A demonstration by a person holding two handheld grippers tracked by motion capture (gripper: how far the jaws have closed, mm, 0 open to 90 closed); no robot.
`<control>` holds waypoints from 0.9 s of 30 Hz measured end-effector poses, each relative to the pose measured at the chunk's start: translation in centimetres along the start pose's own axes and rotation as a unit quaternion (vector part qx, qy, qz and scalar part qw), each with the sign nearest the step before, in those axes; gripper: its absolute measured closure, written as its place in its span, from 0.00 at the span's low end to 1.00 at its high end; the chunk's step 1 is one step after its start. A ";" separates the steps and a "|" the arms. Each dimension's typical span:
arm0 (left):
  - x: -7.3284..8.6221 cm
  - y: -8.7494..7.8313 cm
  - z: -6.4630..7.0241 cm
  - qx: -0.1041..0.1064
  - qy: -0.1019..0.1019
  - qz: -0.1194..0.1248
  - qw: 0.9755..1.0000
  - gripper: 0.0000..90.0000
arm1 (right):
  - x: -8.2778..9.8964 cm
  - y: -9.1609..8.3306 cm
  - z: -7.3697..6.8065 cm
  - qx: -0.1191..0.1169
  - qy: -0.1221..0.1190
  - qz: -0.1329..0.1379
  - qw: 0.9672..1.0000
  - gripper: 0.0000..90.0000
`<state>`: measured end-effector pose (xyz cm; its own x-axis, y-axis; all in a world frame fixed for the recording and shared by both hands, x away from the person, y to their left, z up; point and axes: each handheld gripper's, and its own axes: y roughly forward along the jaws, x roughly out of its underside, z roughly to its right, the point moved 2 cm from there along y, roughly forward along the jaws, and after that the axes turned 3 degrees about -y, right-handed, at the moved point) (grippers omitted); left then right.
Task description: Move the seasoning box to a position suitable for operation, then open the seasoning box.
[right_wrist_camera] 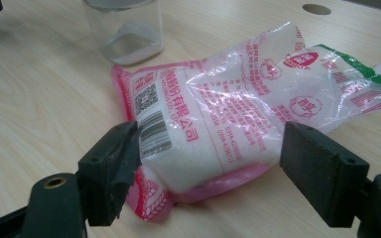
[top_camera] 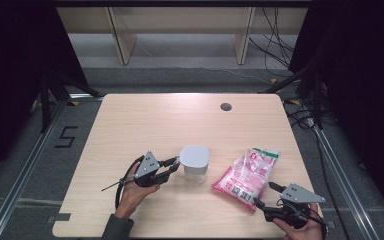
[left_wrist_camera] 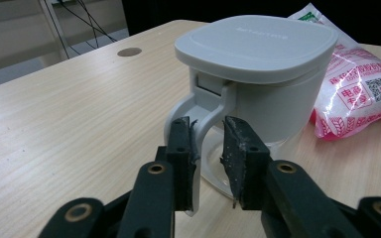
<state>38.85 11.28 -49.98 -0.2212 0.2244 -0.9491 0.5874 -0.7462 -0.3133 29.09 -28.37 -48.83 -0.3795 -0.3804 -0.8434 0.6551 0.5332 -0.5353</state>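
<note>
My left gripper (left_wrist_camera: 209,144) is parted around the jar (left_wrist_camera: 258,84) handle; the lidded jar holds some white grains. My right gripper (right_wrist_camera: 213,163) gapes wide at the bag (right_wrist_camera: 218,124) beside it on the tabletop (top_camera: 145,120).

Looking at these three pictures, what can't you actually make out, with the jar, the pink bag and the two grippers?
- Jar: in the left gripper view its grey lid and frosted wall hide the contents; the right gripper view cuts off its top.
- Bag: the high view is too small to read its print; in the right gripper view its underside is hidden.
- Left gripper: whether it touches the jar's handle is unclear.
- Right gripper: open around the bag; contact unclear.
</note>
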 end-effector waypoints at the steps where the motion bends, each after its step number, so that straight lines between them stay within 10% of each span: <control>1: 0.0 -0.1 0.1 0.001 -0.008 -0.001 1.000 0.78 | 0.0 0.0 0.0 0.000 0.000 0.000 1.000 0.27; 17: -2.2 -2.6 -0.4 0.012 -0.064 0.012 0.998 0.65 | 0.0 0.0 0.1 0.000 -0.001 0.001 1.000 0.27; 27: -3.8 -3.0 0.6 -0.003 -0.071 0.016 0.997 0.76 | -0.1 0.3 -0.1 -0.001 0.005 -0.003 1.000 0.27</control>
<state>37.47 12.29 -45.37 -0.3096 0.1087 -0.9446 0.6011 -0.7474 -0.2830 29.27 -28.14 -48.87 -0.3900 -0.3767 -0.8402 0.6519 0.5315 -0.5409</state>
